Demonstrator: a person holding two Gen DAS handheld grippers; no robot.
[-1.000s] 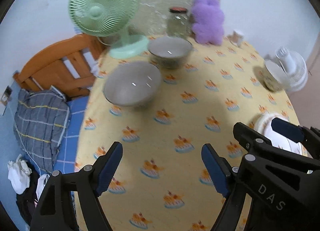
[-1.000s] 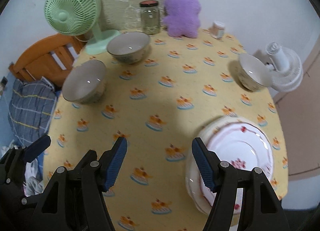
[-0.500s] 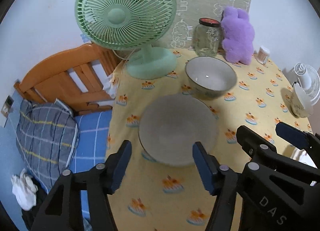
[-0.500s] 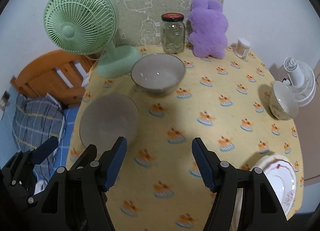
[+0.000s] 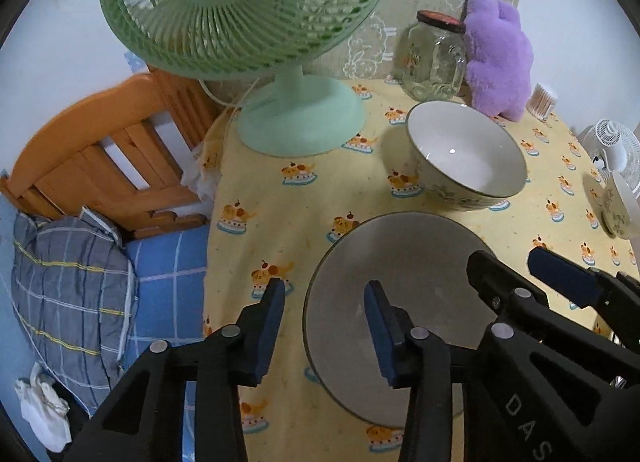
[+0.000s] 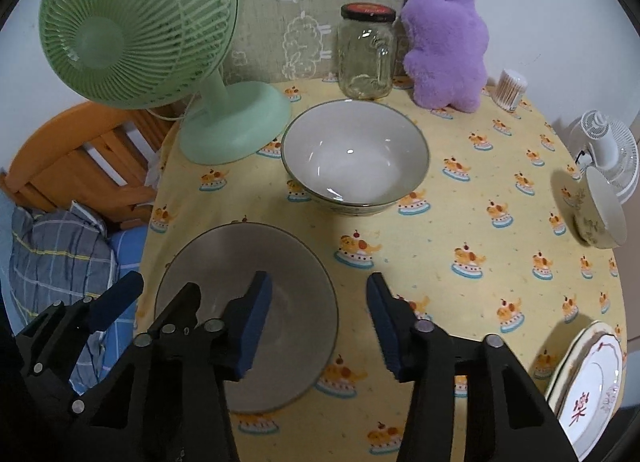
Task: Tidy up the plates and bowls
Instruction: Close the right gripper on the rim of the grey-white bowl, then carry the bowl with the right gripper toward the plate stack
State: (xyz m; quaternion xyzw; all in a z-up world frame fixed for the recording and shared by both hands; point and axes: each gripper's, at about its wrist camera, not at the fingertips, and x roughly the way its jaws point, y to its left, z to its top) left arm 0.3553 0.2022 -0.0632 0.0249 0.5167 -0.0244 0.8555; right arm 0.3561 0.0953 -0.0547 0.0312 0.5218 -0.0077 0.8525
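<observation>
The left tongs point(image 5: 324, 326) straddle the left rim of the near bowl point(image 5: 404, 302), one blue pad outside over the yellow cloth and the other over the bowl's inside; their jaws have just been closing, yet the pads stand apart from the rim and grip nothing. The right tongs point(image 6: 316, 322) straddle the same bowl's right rim, left pad above its inside and right pad beyond it over the cloth; these too have just been closing, with the rim between them and no pad visibly pressing on it. This near bowl point(image 6: 244, 314) sits by the desk's point(image 6: 460, 222) left edge, toward the front. A second bowl point(image 6: 354, 158), white inside, stands behind it nearer the middle of the desk, apart from it. A third bowl point(image 6: 598, 208) sits at the right edge, and a stack of plates point(image 6: 588, 386) lies at the front right corner. Along the back edge stand a green fan point(image 6: 132, 26) at the left corner, a glass jar point(image 6: 366, 54), a purple plush toy point(image 6: 444, 42) just beside the jar, and a small tub of cotton swabs point(image 6: 510, 88). Off the left edge is a bed point(image 5: 160, 274) with a wooden headboard point(image 5: 104, 154).
</observation>
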